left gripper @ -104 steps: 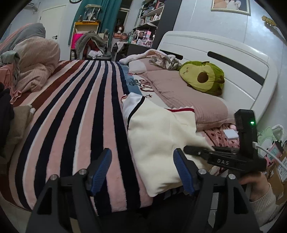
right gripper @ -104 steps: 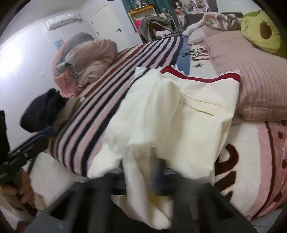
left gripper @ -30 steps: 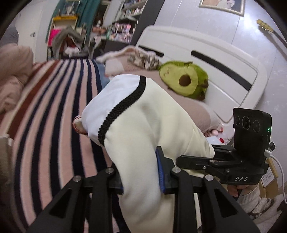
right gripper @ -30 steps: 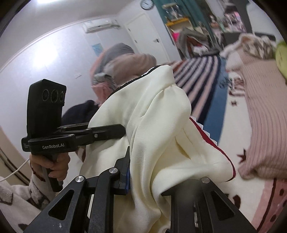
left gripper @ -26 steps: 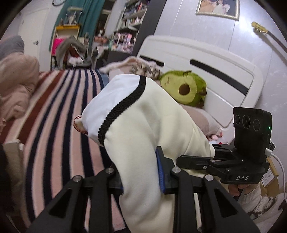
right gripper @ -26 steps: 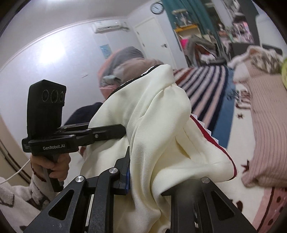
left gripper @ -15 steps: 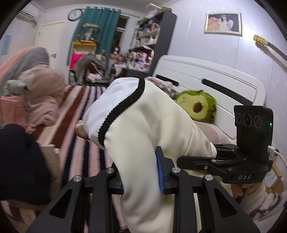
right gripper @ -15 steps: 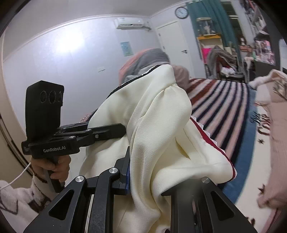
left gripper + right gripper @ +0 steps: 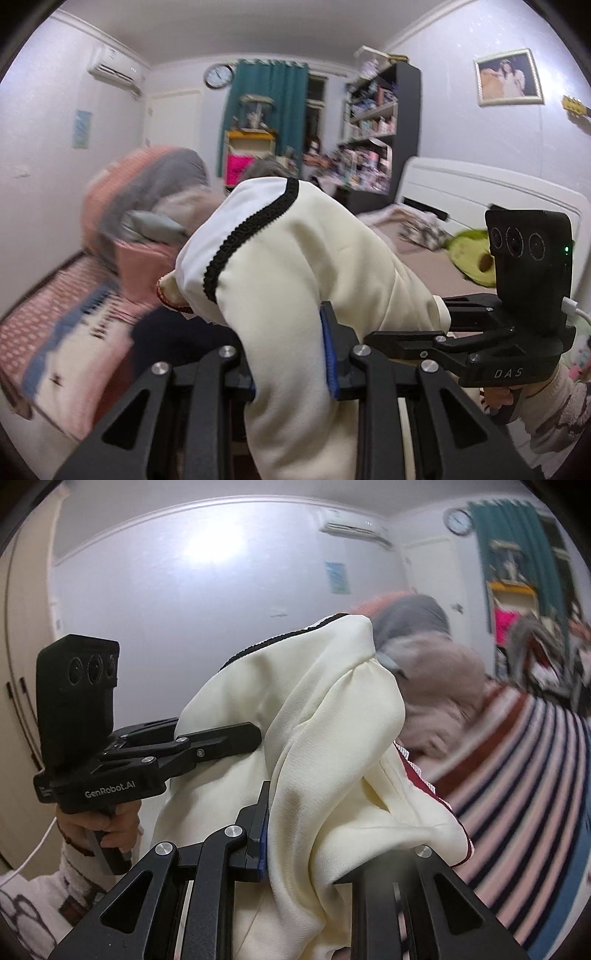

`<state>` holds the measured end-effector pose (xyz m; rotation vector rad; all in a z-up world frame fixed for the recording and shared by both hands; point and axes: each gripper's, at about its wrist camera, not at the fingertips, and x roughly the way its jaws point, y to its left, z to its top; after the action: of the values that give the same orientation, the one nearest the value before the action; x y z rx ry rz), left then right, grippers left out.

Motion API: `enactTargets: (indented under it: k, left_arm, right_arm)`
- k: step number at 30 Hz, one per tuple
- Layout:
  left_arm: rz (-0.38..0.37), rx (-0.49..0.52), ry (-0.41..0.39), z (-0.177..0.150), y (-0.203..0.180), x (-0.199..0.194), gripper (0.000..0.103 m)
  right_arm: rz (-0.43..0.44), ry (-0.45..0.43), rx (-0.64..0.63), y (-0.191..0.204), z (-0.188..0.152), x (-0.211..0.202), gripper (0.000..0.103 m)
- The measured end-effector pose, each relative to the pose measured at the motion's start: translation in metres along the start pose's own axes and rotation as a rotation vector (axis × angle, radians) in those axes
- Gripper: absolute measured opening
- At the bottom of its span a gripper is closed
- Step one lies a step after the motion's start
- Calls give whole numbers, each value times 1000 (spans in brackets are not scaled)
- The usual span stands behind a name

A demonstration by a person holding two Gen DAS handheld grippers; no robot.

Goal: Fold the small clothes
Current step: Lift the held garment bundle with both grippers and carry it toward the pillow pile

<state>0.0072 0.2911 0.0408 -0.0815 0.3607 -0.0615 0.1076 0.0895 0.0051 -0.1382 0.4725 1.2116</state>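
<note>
A small cream garment [image 9: 295, 280] with black zip trim and a dark red hem hangs in the air, held by both grippers. My left gripper [image 9: 291, 358] is shut on one bunched part of it. My right gripper [image 9: 306, 834] is shut on another part of the garment [image 9: 325, 738], whose fabric drapes over and hides the right finger. Each gripper shows in the other's view: the right one [image 9: 480, 347] at the right, the left one [image 9: 155, 753] at the left, close together.
The striped bed cover [image 9: 535, 775] lies to the right. A heap of pink and grey bedding [image 9: 147, 221] and a dark garment [image 9: 173, 343] lie on the bed. An avocado plush [image 9: 469, 258] sits by the white headboard [image 9: 480, 195].
Both grippers have swung to the left with the garment lifted off the bed; the view now faces the wall and the bedding heap. The grips have not changed.
</note>
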Motion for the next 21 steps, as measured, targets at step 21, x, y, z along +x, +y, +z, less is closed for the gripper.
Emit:
enactTargets:
  k: [21]
  left_arm:
    - [69,-158,264,-48,198,157,30]
  right_arm:
    - [103,187,51,-64,-24,185,17]
